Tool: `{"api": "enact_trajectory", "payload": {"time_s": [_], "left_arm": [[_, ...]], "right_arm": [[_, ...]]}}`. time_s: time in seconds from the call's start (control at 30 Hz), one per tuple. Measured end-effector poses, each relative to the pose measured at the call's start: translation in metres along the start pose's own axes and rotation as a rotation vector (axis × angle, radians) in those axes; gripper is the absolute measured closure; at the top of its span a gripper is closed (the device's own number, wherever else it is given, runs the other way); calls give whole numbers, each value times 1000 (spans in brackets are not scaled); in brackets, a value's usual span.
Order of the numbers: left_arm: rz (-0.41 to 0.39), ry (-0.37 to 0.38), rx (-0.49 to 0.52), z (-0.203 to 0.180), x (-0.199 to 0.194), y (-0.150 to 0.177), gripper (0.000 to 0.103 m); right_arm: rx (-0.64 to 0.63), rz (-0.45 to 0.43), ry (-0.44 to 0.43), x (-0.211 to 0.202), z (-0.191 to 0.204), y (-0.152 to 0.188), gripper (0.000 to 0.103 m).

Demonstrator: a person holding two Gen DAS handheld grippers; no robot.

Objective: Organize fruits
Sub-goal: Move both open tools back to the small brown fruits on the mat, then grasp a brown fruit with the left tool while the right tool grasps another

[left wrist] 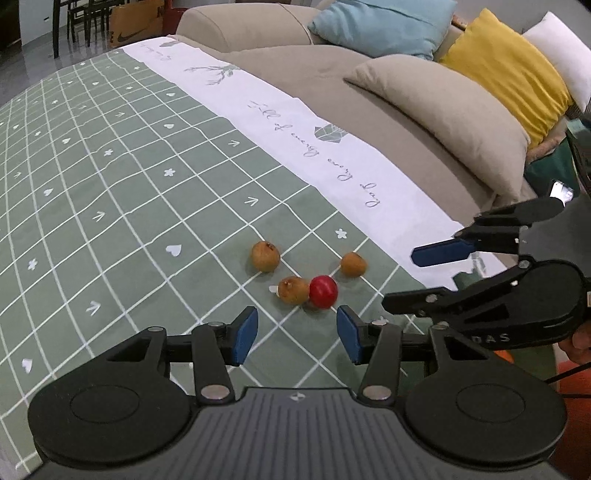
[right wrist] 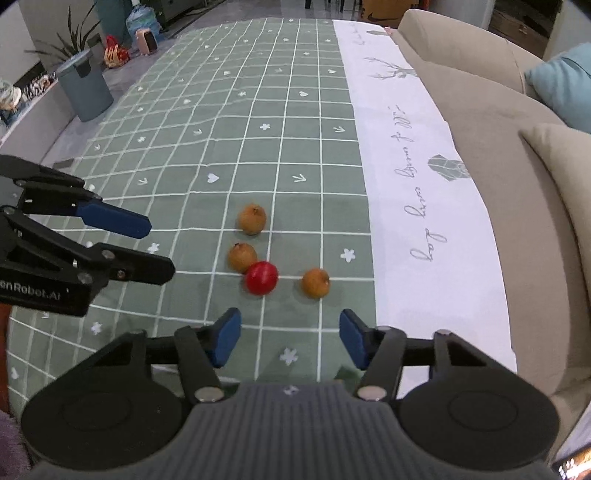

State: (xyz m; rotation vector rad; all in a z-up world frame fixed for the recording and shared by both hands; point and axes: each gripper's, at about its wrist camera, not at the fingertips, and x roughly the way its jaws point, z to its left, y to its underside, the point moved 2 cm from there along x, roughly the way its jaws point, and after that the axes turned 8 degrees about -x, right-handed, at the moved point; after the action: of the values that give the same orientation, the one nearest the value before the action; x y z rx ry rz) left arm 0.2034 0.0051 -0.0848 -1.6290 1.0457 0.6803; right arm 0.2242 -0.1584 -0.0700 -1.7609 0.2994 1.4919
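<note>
Three small brown fruits (left wrist: 266, 256) (left wrist: 293, 290) (left wrist: 353, 264) and one red fruit (left wrist: 323, 291) lie close together on the green checked tablecloth (left wrist: 110, 184). The red fruit (right wrist: 262, 277) touches the middle brown one (right wrist: 242, 257); the other two (right wrist: 252, 219) (right wrist: 315, 282) lie apart. My left gripper (left wrist: 297, 332) hovers just short of the red fruit, open and empty. My right gripper (right wrist: 290, 336) is also open and empty, its gap facing the red fruit and the right brown one. Each gripper shows in the other's view: right gripper (left wrist: 400, 278), left gripper (right wrist: 160, 249).
A white printed border (left wrist: 332, 155) runs along the cloth's edge beside a beige sofa (left wrist: 406, 110) with blue (left wrist: 384, 26) and yellow (left wrist: 509, 70) cushions. A grey bin (right wrist: 85, 86) and small items stand on the floor past the table's far left edge.
</note>
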Motion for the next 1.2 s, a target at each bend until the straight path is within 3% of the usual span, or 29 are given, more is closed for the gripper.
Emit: {"api": "enact_trajectory", "payload": {"time_s": [0.13, 0.23, 0.67, 0.8, 0.9, 1.2], "left_arm": [[22, -1, -13, 4, 19, -6, 61], [36, 12, -12, 6, 32, -10, 65], [63, 26, 23, 6, 57, -14, 67], [63, 31, 10, 8, 60, -15, 69], [59, 47, -6, 10, 60, -16, 74], [31, 43, -73, 14, 53, -15, 78]], "right_arm": [[18, 16, -13, 18, -10, -7, 70], [26, 21, -31, 30, -16, -11, 73], [45, 35, -67, 51, -26, -17, 74], [54, 39, -70, 54, -27, -16, 76], [56, 48, -68, 56, -28, -15, 86], [66, 41, -59, 51, -24, -14, 86]]}}
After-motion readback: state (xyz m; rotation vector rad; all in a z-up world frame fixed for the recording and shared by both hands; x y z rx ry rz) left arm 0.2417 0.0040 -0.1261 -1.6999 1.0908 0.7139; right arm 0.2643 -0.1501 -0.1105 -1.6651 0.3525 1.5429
